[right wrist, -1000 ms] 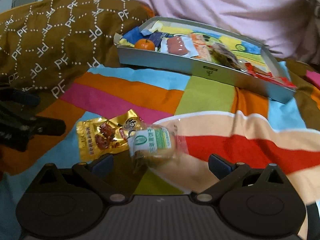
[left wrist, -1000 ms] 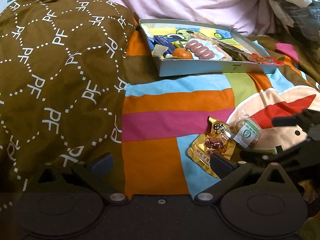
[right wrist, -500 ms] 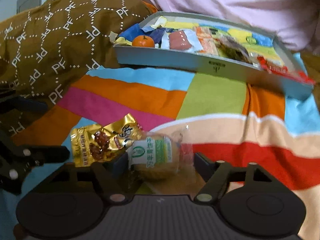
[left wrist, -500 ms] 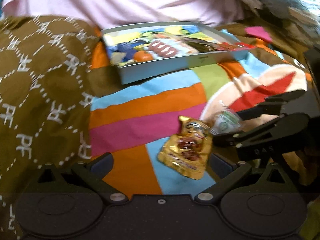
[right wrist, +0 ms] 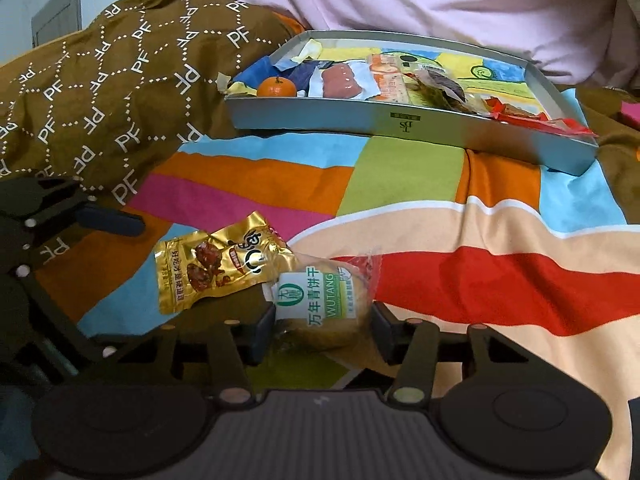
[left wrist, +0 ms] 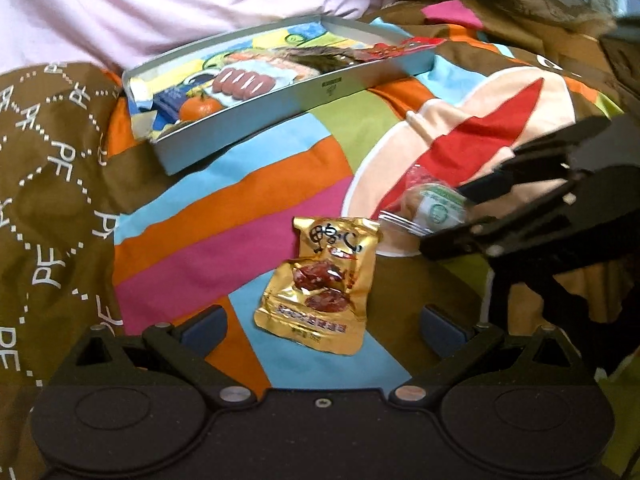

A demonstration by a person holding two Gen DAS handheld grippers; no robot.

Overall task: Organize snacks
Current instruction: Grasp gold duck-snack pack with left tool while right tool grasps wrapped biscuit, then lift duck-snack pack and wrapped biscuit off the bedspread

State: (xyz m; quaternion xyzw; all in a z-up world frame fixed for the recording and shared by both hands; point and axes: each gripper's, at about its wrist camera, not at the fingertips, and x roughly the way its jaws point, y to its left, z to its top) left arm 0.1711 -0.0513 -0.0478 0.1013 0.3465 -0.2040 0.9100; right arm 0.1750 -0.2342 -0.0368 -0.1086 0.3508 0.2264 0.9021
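A gold snack pouch (left wrist: 322, 284) lies on the colourful striped blanket between my open left gripper's (left wrist: 324, 324) fingers, a little ahead of them. It also shows in the right wrist view (right wrist: 212, 266). My right gripper (right wrist: 320, 328) is shut on a clear-wrapped biscuit with a green and white label (right wrist: 320, 300), just right of the pouch. The biscuit (left wrist: 436, 208) and right gripper (left wrist: 464, 216) show in the left wrist view too. A grey tray (right wrist: 400, 124) farther back holds an orange (right wrist: 276, 88), sausages (right wrist: 340, 80) and several packets.
A brown patterned cover (right wrist: 100, 92) is bunched up at the left of the blanket. A pink sheet (left wrist: 160, 12) rises behind the tray (left wrist: 280, 108). The blanket between tray and pouch is folded in low ridges.
My right gripper has closed on the wrapped biscuit. My left gripper has swung right, so the gold pouch now sits between its fingers.
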